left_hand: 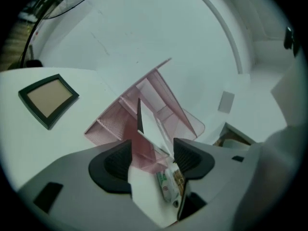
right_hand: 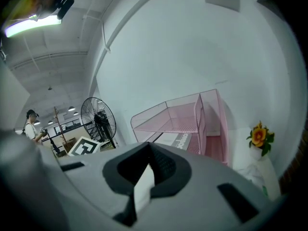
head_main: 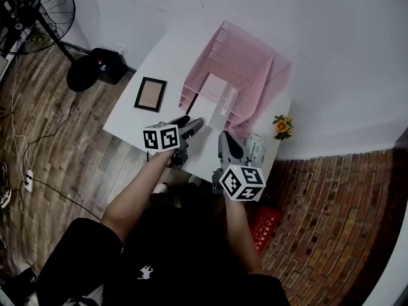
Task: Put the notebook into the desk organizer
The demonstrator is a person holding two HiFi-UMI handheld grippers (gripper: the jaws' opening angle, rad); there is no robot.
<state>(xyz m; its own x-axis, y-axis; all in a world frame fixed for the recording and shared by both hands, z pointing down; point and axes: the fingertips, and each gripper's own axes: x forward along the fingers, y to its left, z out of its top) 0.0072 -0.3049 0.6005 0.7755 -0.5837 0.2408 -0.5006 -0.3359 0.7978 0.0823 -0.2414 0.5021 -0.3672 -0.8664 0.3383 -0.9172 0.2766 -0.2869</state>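
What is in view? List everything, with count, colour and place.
table: one, white, against the wall
organizer: one, pink mesh, at the table's back
notebook: one, white, in the organizer's lower tier
frame: one, black, on the table left of the organizer
flower: one, orange, at the table's right corner
packet: one, white and green, by the flower
fan: one, black, on the floor far left
crate: one, red, on the floor at the right
left tongs: one, grey, open, facing the organizer
right tongs: one, grey, shut, over the table's near edge
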